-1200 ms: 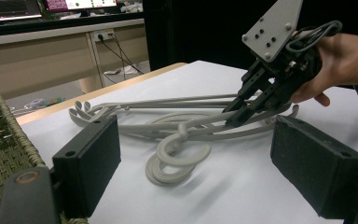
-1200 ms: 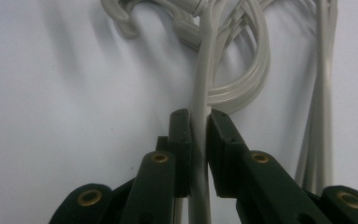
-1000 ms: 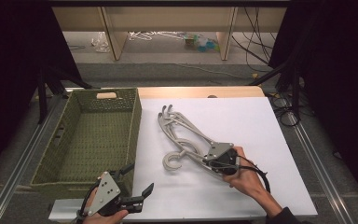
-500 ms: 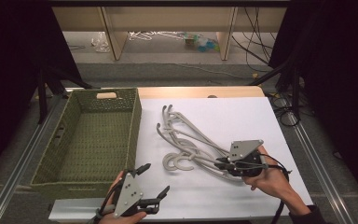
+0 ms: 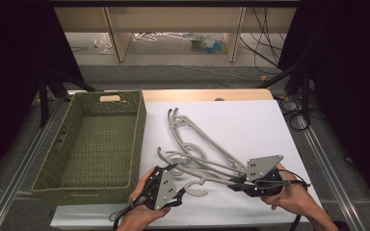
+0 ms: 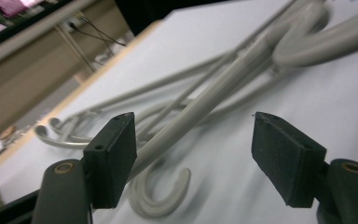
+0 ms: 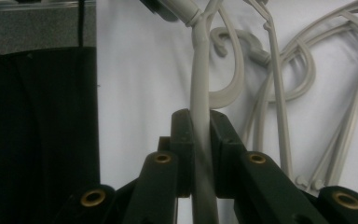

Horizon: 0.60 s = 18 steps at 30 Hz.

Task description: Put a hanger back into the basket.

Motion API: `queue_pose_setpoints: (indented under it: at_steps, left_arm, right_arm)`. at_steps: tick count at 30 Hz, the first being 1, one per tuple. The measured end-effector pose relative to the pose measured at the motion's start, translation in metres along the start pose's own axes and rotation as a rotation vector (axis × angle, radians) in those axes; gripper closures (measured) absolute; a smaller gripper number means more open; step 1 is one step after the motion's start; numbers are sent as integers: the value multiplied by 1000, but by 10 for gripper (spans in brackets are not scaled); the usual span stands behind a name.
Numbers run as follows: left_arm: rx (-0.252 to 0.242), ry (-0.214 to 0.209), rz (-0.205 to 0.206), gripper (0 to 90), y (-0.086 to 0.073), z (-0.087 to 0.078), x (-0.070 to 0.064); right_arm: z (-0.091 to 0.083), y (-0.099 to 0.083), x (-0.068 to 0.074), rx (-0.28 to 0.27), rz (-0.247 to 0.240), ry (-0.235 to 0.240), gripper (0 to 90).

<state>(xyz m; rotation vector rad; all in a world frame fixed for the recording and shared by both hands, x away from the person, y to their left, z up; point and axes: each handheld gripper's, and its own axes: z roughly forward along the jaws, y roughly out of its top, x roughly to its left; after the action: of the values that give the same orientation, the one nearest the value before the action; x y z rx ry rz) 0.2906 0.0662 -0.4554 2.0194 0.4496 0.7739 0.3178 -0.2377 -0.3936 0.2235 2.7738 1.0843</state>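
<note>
On the white sheet (image 5: 250,125) covering the table, a tangle of grey hangers (image 5: 197,154) lies just right of the green woven basket (image 5: 96,144). At the near edge, the right gripper (image 5: 232,183) is clamped on the bar of one hanger (image 7: 200,116), its jaws pressed tight against both sides. The left gripper (image 5: 176,180) has its jaws spread wide around another bar of the pile (image 6: 205,116), which passes close by one pad (image 6: 114,149) and well clear of the other.
</note>
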Motion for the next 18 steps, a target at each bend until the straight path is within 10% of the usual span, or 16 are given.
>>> queue_pose_setpoints:
  at_steps: [10,18]
  left_arm:
    - [-14,-112,76,513,3,12,-3]
    - [-3,-205,271,680,8,11,-4]
  right_arm:
    - [5,-2,5,16,-24,45,818]
    - [6,-6,3,13,-46,63,817]
